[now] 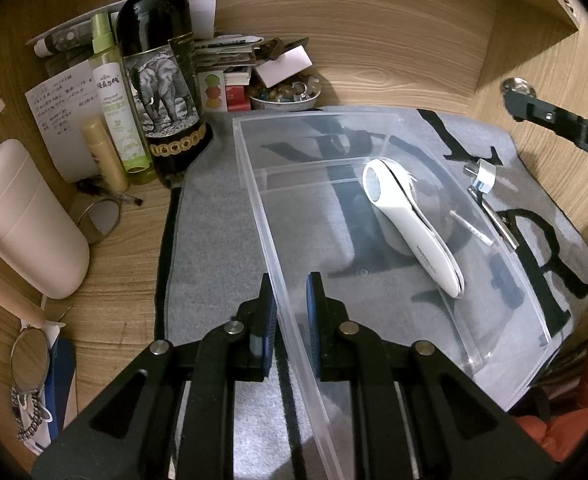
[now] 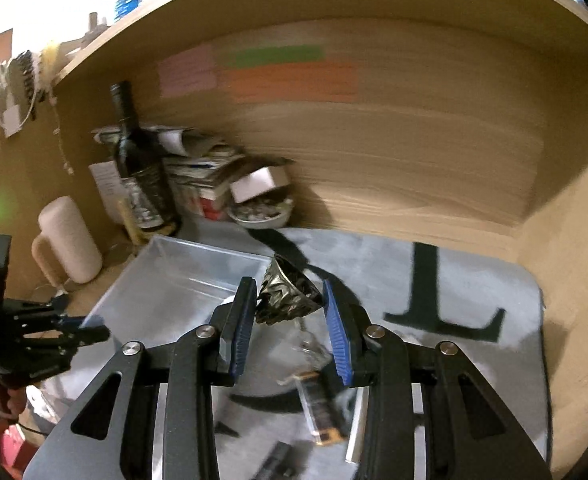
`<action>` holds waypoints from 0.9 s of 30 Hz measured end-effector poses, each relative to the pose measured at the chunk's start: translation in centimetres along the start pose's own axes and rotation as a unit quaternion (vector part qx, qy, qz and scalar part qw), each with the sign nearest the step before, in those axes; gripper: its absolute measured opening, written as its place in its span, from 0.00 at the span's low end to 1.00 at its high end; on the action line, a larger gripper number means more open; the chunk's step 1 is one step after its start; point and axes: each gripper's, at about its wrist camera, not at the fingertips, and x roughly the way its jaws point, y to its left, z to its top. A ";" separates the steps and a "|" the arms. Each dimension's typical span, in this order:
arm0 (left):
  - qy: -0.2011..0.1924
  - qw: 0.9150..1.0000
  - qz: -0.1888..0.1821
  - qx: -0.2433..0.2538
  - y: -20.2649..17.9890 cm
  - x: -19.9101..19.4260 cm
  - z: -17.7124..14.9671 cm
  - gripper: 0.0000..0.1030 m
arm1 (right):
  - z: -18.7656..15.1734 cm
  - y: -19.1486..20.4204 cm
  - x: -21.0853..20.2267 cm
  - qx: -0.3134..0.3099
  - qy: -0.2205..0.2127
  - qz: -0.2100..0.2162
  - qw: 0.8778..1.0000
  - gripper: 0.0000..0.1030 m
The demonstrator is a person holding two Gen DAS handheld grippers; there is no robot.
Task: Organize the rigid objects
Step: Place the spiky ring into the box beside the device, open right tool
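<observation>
Left wrist view, bottom centre: left gripper, jaws clenched on the near wall of the clear plastic bin, one blue pad on each side of it. The bin sat on a grey mat with large black letters, over the wooden surface. Inside the bin, right of centre, lay a white handheld device, and beside it, toward the right wall, a metal tool with a ring end. Left of the frame: a pale pink jug. Upper left, farther back: a dark wine bottle with an elephant label, a green spray bottle, a small bowl of trinkets.

Right wrist view, blurred: right gripper, jaws grasping a dark crumpled silvery object at centre frame, held in front of the bin's right corner. Beneath, an unclear oblong item lay on the mat.
</observation>
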 end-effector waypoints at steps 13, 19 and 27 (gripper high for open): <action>-0.003 1.000 0.000 0.006 -0.1 0.0 0.1 0.13 | -0.5 5.3 4.2 -0.047 0.052 0.052 0.996 0.31; -0.004 1.000 0.000 0.006 -0.1 0.0 0.1 0.13 | -1.4 7.0 6.2 -0.065 0.082 0.065 0.992 0.31; -0.006 1.000 0.003 0.010 -0.2 0.3 0.2 0.13 | -2.3 8.3 8.1 -0.086 0.117 0.074 0.987 0.31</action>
